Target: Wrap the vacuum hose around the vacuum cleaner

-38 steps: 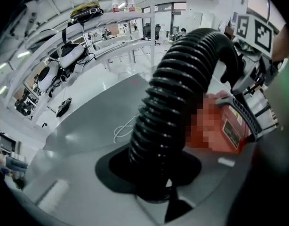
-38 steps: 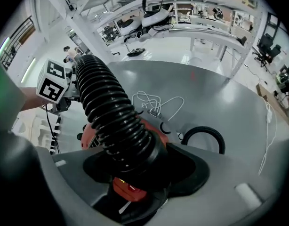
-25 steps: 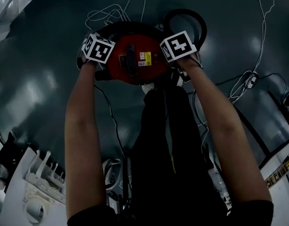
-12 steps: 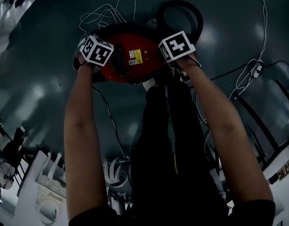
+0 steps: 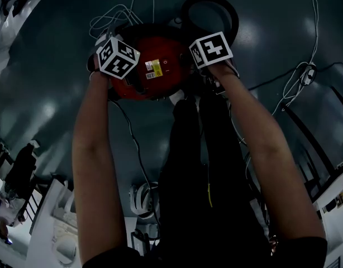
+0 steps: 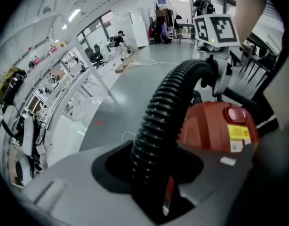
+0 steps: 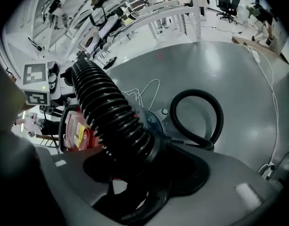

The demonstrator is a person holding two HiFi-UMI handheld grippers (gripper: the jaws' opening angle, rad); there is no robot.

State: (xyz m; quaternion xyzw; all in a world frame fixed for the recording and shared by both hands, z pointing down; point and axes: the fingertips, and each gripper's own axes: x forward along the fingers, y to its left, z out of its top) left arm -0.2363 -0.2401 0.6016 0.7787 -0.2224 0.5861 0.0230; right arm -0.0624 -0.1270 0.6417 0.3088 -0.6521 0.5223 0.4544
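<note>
Open grey floor (image 5: 54, 99), left tongs (image 6: 153, 182) just loosening round hose (image 6: 168, 107), right tongs (image 7: 135, 173) gripping it

Wht cable (image 5: 113, 11), gry floor (image 5: 48, 82), shelving (image 7: 149, 11) bkgd.

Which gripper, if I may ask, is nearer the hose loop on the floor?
The right gripper: the hose loop lies just beyond it. The left gripper, whose jaws have just been opening round the hose, is across the vacuum cleaner.

glossy grey floor (image 6: 130, 84); white shelving (image 6: 55, 93) alongside; strip lights (image 6: 76, 14) overhead
</note>
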